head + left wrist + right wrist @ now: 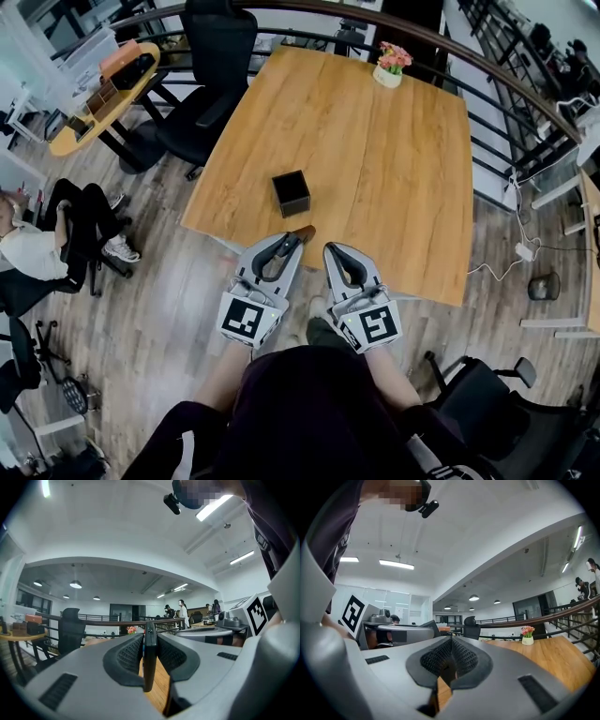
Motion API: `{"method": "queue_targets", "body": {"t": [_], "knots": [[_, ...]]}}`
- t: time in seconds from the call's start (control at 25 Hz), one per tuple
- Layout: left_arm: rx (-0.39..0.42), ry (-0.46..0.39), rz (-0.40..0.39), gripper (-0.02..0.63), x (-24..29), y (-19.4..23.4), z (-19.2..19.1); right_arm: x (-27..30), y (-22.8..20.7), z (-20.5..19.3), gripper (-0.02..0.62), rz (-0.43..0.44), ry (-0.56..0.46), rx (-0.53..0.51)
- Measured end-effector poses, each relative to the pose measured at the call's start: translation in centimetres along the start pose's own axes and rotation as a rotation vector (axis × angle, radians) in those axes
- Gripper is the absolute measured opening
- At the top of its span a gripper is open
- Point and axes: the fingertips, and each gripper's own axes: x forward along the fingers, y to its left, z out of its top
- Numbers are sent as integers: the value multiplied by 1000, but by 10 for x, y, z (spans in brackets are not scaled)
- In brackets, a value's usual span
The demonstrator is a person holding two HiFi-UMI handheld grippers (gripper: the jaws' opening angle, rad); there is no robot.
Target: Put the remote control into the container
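In the head view a small black open-topped container [292,192] stands on the wooden table [375,178], near its front edge. Just short of that edge my left gripper [298,238] is shut on a slim dark remote control [303,232], whose tip pokes out past the jaws toward the container. The left gripper view shows the remote [149,660] edge-on, clamped between the ribbed pads [131,654]. Beside it my right gripper [330,249] is shut with nothing in it; its pads [461,657] meet in the right gripper view. Both grippers point level over the table.
A white pot of pink flowers [391,66] sits at the table's far edge. A black office chair [211,75] stands at the far left corner, and a curved railing [487,70] runs behind. A person [37,248] sits at left; another chair [487,394] is at lower right.
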Motion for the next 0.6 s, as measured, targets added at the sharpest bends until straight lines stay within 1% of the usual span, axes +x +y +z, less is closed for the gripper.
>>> {"method": "queue_targets", "body": {"t": [0.16, 0.28, 0.4, 0.6], "knots": [[4, 17, 10, 83, 27, 8, -6, 17, -24, 1, 18, 19, -7, 1], [7, 4, 21, 83, 47, 13, -4, 27, -42, 0, 18, 31, -6, 7], [23, 75, 25, 83, 60, 19, -13, 39, -57, 2, 18, 45, -8, 16], [45, 94, 46, 83, 89, 27, -10, 54, -85, 2, 18, 67, -17, 41]]}}
